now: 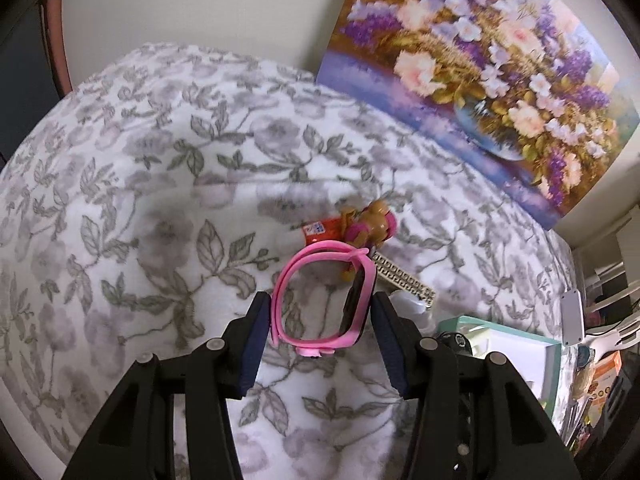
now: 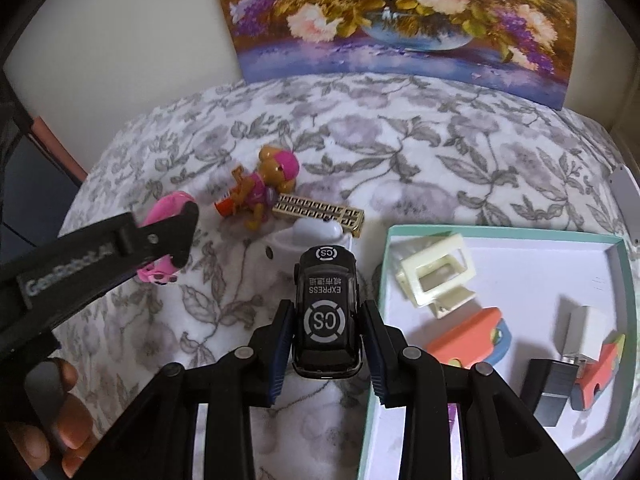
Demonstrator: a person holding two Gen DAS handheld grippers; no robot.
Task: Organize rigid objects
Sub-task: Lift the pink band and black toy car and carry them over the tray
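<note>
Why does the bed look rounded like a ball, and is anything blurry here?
Left wrist view: the fisheye lens bulges the flowered blanket and darkens the corners; the puppy toy behind the pink watch looks soft. Right wrist view: same bulge; the toy car is sharp, and the painting bends.

A pink watch point(image 1: 325, 299) with its band looped shut stands on edge between the left claw's pads; a black toy car point(image 2: 326, 314) marked "CS EXPRESS" sits gripped in the right claw, beside a teal-rimmed tray point(image 2: 504, 235) holding a cream clip point(image 2: 436, 274), an orange block point(image 2: 466, 338) and a black box point(image 2: 550, 390).
</note>
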